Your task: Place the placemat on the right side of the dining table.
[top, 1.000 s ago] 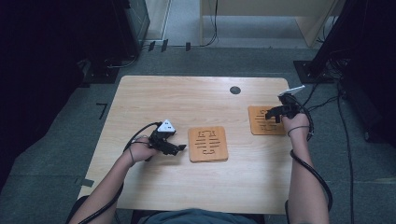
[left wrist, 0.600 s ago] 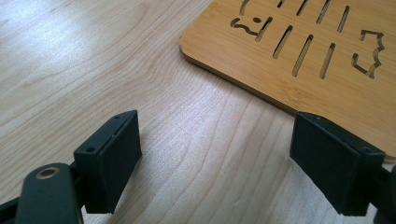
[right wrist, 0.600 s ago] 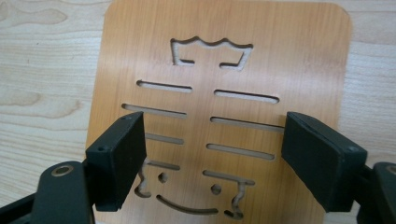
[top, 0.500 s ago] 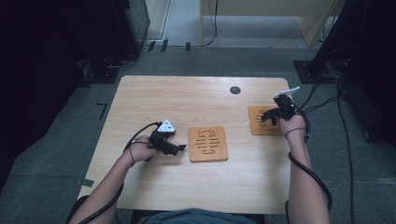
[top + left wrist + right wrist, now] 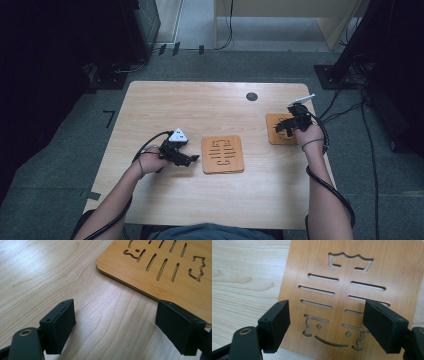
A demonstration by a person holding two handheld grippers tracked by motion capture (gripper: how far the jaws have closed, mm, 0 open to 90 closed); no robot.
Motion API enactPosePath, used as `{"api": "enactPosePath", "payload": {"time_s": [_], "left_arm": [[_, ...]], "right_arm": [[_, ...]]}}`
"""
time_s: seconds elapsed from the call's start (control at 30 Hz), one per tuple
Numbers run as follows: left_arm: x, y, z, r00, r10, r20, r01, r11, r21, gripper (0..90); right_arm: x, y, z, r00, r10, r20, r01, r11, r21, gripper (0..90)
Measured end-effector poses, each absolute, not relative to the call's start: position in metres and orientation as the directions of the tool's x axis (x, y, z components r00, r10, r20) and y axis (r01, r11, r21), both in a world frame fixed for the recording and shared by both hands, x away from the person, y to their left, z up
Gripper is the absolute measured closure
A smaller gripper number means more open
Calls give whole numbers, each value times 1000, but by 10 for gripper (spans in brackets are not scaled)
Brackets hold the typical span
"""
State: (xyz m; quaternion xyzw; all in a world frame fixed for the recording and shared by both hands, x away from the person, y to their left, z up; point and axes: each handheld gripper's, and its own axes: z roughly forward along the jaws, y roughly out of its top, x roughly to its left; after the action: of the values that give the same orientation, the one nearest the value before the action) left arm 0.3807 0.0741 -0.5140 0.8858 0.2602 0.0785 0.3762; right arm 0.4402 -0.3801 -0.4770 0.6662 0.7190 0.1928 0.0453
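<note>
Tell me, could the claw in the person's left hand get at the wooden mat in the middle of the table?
Probably yes. The left claw sits open beside the middle mat, with bare table between them.

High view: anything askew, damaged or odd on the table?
Nothing stands out. Two slotted wooden coasters lie flat on the table: one at centre, one near the right edge under the open right gripper. The open left gripper sits beside the centre one.

Each black tool (image 5: 192,159) has flat rectangular pads (image 5: 60,325), small screws and a trailing black cable.
</note>
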Motion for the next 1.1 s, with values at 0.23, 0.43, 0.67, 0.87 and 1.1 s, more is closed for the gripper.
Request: {"api": "enactPosePath", "payload": {"time_s": [0.23, 0.43, 0.67, 0.87, 1.1], "left_arm": [[381, 74, -514, 853, 519, -57, 401, -581, 708, 155], [381, 74, -514, 854, 517, -58, 401, -582, 707, 155], [381, 74, -514, 854, 518, -57, 400, -582, 708, 155], [381, 74, -514, 854, 517, -56, 399, -583, 708, 155], [381, 74, -514, 854, 517, -55, 399, -583, 707, 155]], "right_arm": [[435, -374, -474, -123, 973, 197, 937, 48, 346, 219], [430, -365, -472, -142, 970, 195, 935, 67, 349, 218], [425, -352, -472, -181, 964, 193, 930, 104, 353, 217], [425, -335, -471, -223, 955, 197, 924, 143, 356, 218], [425, -316, -471, -276, 941, 193, 914, 195, 356, 218]]}}
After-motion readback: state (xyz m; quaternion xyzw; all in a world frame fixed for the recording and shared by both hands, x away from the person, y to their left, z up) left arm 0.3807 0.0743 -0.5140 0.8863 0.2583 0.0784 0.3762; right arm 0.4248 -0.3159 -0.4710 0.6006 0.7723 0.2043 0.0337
